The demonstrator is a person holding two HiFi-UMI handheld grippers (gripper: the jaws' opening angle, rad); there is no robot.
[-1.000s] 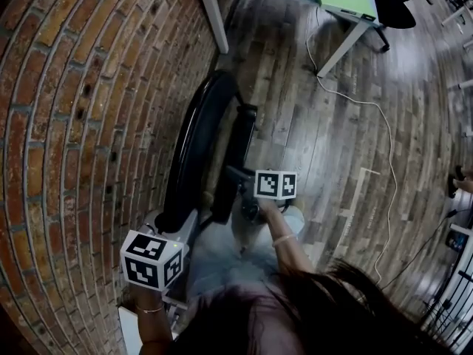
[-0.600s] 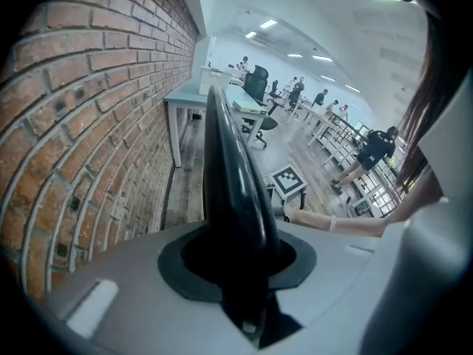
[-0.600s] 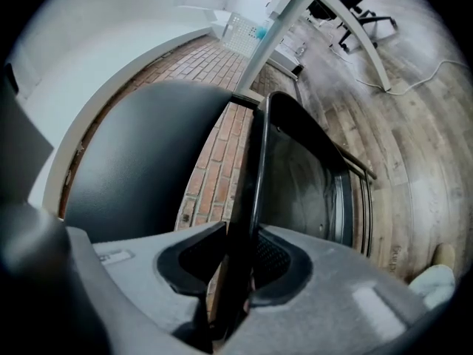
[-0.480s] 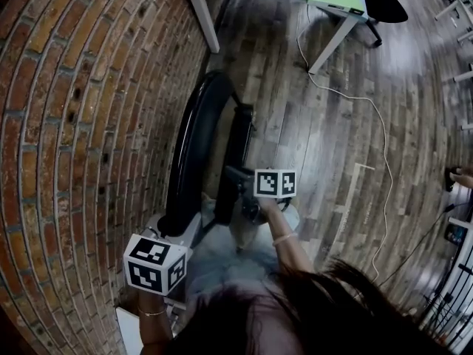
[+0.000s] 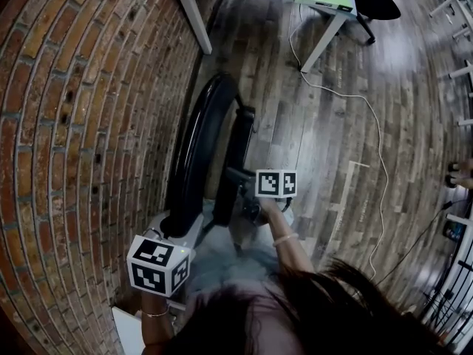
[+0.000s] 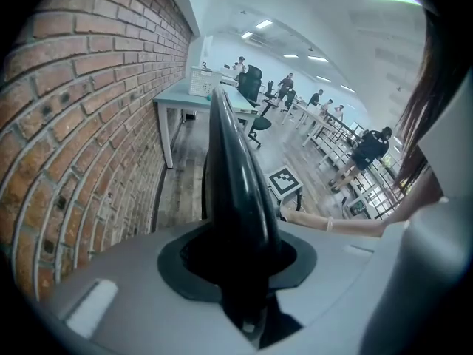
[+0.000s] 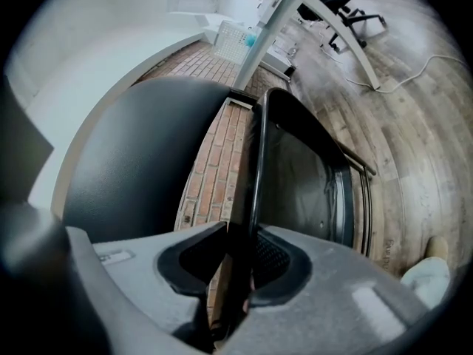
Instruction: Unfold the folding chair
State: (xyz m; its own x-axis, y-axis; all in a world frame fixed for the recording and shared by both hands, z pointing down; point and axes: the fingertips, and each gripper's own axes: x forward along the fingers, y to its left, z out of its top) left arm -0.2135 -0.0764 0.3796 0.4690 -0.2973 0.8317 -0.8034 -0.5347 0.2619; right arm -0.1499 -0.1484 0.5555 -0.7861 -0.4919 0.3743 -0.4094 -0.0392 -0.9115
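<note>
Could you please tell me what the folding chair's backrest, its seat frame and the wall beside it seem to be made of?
Backrest: probably moulded plastic, smooth black with a soft sheen along its curved edge. Seat frame: likely painted metal tube, thin, with a sharp bright glint line. Wall: red brick with pale mortar joints, rough and matte.

Long dark hair (image 5: 318, 309); pale trousers (image 5: 218, 261); wrist bracelets (image 5: 283, 238); grey left gripper (image 6: 240, 268) and right gripper (image 7: 235, 268), each carrying a black-and-white marker cube (image 5: 157, 265).

In the left gripper's (image 6: 236, 256) matt grey plastic jaws, the backrest (image 6: 229, 161) is smooth, glossy black; the seat (image 7: 303, 191) in the right gripper (image 7: 240, 261) looks matt. Beside them is a rough brick wall (image 5: 74, 124), below a faintly shiny wood-plank floor (image 5: 332, 132).
</note>
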